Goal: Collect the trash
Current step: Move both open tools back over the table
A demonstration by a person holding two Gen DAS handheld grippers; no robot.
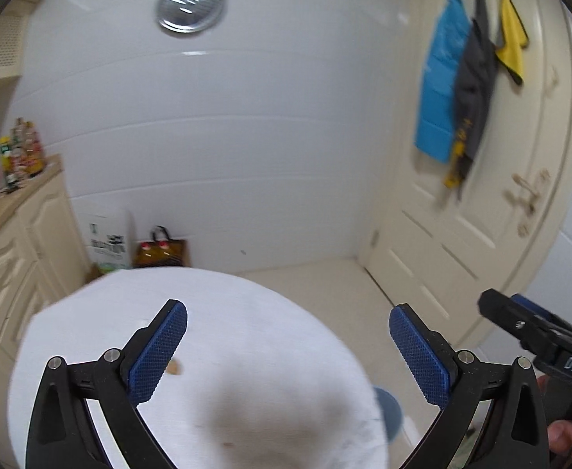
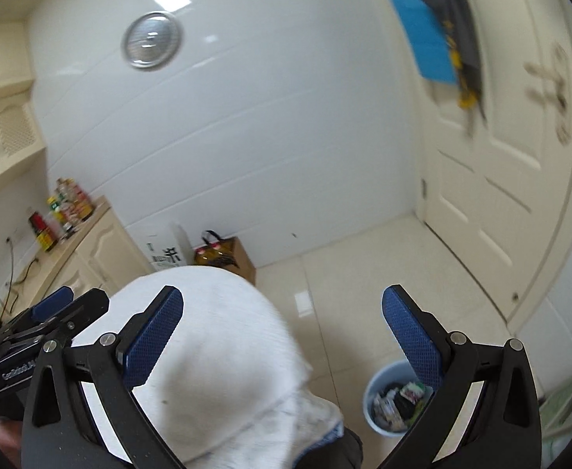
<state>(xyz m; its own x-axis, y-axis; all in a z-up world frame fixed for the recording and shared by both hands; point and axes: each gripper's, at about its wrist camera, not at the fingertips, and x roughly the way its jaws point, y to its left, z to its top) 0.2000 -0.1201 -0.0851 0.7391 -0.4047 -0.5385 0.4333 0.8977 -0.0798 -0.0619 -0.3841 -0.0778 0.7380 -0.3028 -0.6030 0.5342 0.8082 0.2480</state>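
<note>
Well, both grippers hang spread wide with nothing between their blue pads: the left gripper point(image 1: 288, 346) low in its frame over a white cloth-covered table point(image 1: 215, 312), the right gripper point(image 2: 282, 336) over the table's right edge. The trash sits in a pale blue bin point(image 2: 376, 394) on the tiled floor, lower right of the right-wrist frame, partly behind the right finger. A small brown scrap point(image 1: 174, 367) lies on the cloth just beside the left pad.

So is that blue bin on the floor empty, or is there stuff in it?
Not empty. In the right wrist view the blue bin stands upright with its top open, and wrappers and dark scraps are piled inside.
</note>
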